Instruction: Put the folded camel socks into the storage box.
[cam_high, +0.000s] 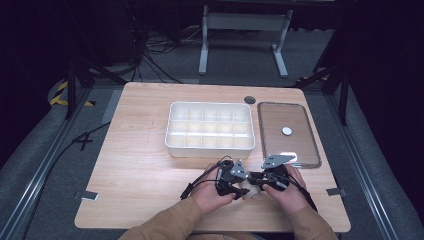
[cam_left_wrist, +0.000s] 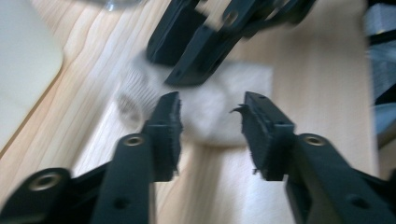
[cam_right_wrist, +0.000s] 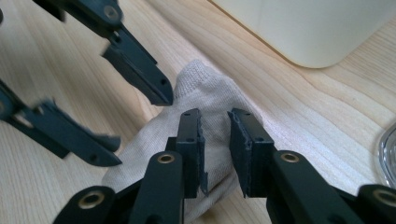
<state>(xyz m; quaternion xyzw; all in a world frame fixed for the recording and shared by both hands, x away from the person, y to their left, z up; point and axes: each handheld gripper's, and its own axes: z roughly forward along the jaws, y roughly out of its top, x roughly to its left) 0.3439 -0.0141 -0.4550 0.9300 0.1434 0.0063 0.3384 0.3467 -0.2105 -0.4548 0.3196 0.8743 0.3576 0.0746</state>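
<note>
Lab or test-rig setting, not a home. Wooden desk (cam_high: 150, 150) stands alone on grey carpet (cam_high: 30, 150), boxed in by dark metal frame rails (cam_high: 35, 175) at left and right of the frame. Loose black cables (cam_high: 155, 55) trail across the floor at upper centre. Yellow-black hazard tape (cam_high: 60, 92) at upper left. Grey equipment stand legs (cam_high: 242, 22) behind. Surroundings dark, curtained.

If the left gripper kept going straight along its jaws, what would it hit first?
Most likely the white sock lying just ahead of the left gripper, whose jaws stand open; just past it are the right gripper's jaws, though blur leaves depth unclear.
</note>
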